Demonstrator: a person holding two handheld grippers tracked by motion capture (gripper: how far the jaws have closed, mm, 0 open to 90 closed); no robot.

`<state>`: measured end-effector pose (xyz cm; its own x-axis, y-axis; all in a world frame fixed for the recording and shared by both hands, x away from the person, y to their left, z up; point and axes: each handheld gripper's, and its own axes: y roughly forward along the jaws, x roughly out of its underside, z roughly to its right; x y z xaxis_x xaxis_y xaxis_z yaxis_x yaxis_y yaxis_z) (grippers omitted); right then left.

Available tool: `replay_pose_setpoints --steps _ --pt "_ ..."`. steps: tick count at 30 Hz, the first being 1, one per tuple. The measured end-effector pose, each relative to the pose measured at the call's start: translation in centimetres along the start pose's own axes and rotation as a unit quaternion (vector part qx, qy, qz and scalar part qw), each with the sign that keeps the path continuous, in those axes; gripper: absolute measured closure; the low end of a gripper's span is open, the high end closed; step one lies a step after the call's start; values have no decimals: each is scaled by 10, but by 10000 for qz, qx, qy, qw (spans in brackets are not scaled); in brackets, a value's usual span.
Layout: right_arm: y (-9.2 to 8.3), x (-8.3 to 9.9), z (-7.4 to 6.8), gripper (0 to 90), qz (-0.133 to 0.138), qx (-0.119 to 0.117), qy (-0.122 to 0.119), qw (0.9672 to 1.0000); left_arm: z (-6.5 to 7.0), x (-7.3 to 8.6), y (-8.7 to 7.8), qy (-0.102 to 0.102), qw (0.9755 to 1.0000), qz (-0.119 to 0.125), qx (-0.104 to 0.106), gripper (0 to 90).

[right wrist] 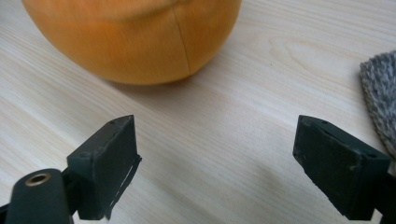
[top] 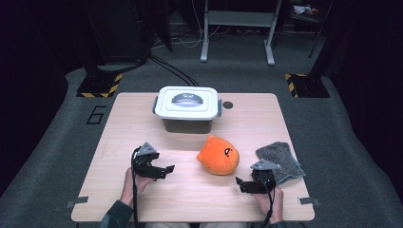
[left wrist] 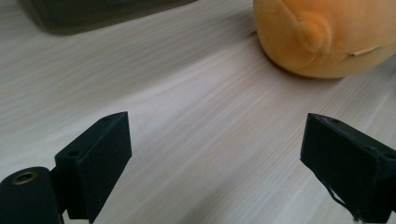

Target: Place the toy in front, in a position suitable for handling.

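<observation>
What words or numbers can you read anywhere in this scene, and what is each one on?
"6": black figure on the grey floor, left of the table.
Box lid: small mark on its grey handle, too blurred to read.
Orange plush toy: a face, no text.

on the table (top: 142, 199) there is one orange plush toy (top: 218, 155) near the middle, one grey cloth (top: 281, 161) at the right, and one lidded plastic box (top: 187, 109) at the far side, with one handle (top: 187, 99) set in its white lid. two grippers are in view, the left gripper (top: 162, 172) and the right gripper (top: 246, 184), each held by one hand and each with two black jaws.
</observation>
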<state>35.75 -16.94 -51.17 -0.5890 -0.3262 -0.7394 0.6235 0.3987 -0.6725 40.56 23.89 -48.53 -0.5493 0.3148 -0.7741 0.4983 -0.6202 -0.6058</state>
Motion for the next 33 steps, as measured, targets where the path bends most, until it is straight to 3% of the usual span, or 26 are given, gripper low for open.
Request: replay_pose_setpoints --steps 3,4,10,17,22,24,33 --pt "4 6 -1 134 -59 154 -131 9998 2 -14 7 104 9999 18 85 91" --pt "5 8 -1 135 -68 164 -122 9998 4 -19 10 86 9999 54 124 92" --pt "9 12 2 133 -86 202 -29 9998 13 -45 27 432 9988 -14 211 107" --pt "10 13 7 126 -64 186 -76 9998 23 -63 49 529 9978 -73 393 88" --pt "10 13 7 125 -71 183 -107 9997 30 -72 62 636 9964 -141 549 69" --pt "10 13 6 126 -52 213 -46 9997 31 -74 67 682 9952 -114 696 84" --pt "10 13 6 126 -49 205 -40 9998 42 -74 85 816 9919 -249 940 156"
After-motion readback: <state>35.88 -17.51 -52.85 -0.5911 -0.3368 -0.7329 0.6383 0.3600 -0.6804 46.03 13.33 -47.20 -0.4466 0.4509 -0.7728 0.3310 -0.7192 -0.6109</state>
